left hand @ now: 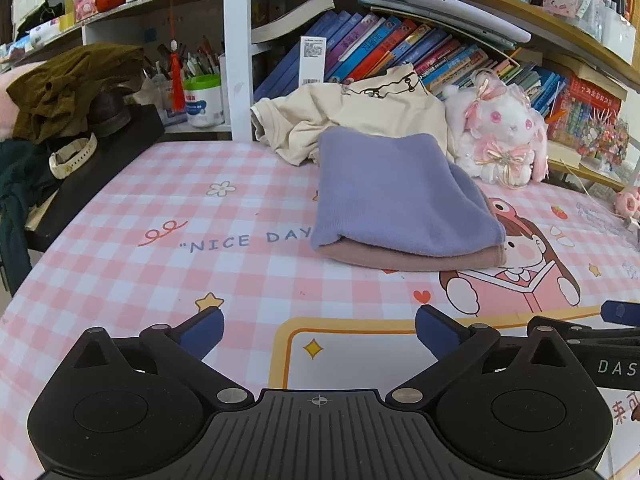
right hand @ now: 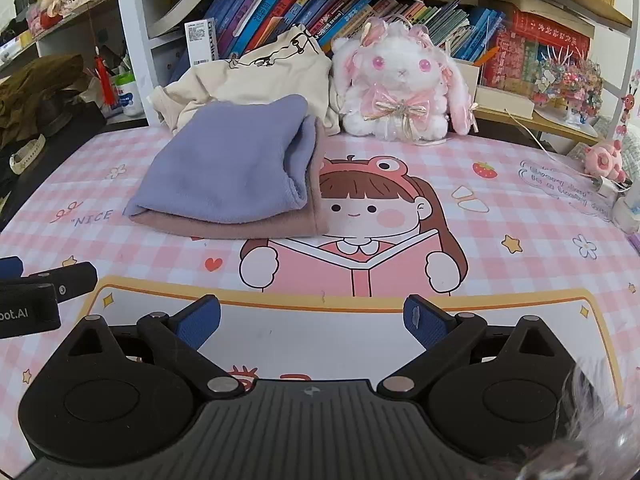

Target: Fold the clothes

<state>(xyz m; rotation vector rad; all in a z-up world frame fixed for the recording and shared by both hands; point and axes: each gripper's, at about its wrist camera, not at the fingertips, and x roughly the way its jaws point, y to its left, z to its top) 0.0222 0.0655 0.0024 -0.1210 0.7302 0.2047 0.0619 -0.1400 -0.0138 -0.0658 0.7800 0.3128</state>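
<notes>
Far left, beside the desk [left hand: 120, 216]: an olive garment [left hand: 68, 88] heaped on a dark ledge, a white wristwatch [left hand: 74, 158] lying just below it

Next along the shelf: a pen pot [left hand: 204, 100] with a red tassel [left hand: 176, 80] hanging in front

On the desk's pink checked mat, left of middle: the words "NICE DAY" [left hand: 248, 240], partly covered at their right end by the folded stack

Middle of the desk: a folded lilac garment [left hand: 396, 196] lying flat atop a folded dusty-pink garment [left hand: 412, 258], the pink one showing along the near edge and the right side [right hand: 316, 184]

Just behind, touching the stack's far edge: a cream top [left hand: 360, 120], crumpled and unfolded, leaning against a row of books [left hand: 384, 48]

Right of the cream top, touching it: a white plush rabbit [right hand: 400, 88] with pink bows, sitting upright

In front of the rabbit, printed on the mat: a cartoon girl reading a book [right hand: 360, 240]

Far right edge: a small pink toy [right hand: 604, 160]

Near side, well apart from the stack: left tool [left hand: 320, 330] hovering over the mat, blue pads spread wide, nothing between them; right tool [right hand: 312, 322] likewise over the mat, pads spread wide and empty
</notes>
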